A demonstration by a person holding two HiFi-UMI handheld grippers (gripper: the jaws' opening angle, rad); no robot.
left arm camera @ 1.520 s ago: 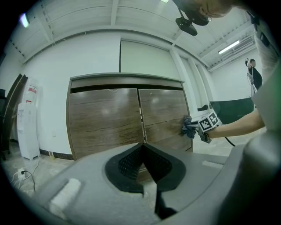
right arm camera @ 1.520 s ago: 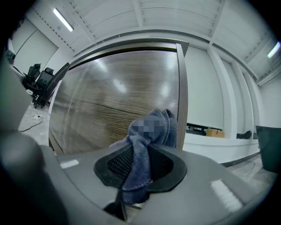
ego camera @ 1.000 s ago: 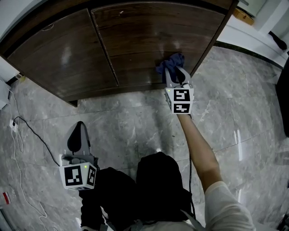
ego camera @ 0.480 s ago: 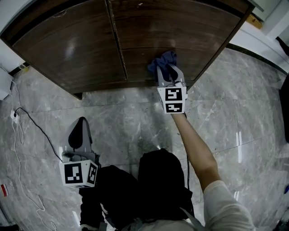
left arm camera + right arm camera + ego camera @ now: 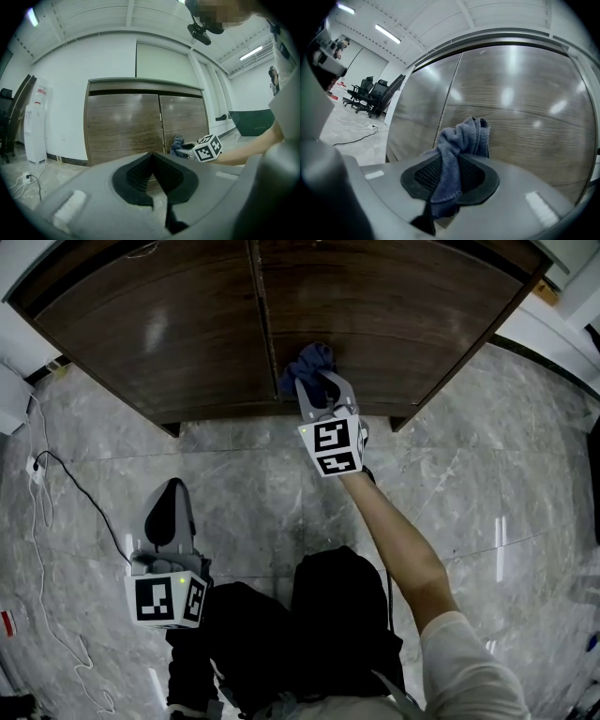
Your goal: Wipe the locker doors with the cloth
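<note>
The locker has two dark wood doors, a left door [image 5: 159, 324] and a right door [image 5: 403, 306]. My right gripper [image 5: 314, 388] is shut on a crumpled blue cloth [image 5: 305, 362], which presses on the lower part of the right door close to the seam between the doors. In the right gripper view the cloth [image 5: 461, 138] bunches out past the right gripper [image 5: 457, 159] against the wood. My left gripper [image 5: 167, 519] hangs low over the floor well back from the locker, shut with nothing in it. From the left gripper [image 5: 151, 158] the cloth [image 5: 177, 143] shows beside the seam.
A black cable [image 5: 70, 488] trails over the grey marble floor [image 5: 244, 493] at the left. A white water dispenser [image 5: 35, 126] stands left of the locker. Office chairs [image 5: 370, 96] stand far off to the left. White units [image 5: 567, 320] flank the locker's right side.
My right gripper has slid the cloth leftward along the lower part of the right door, towards the seam. The left gripper has stayed where it was.
</note>
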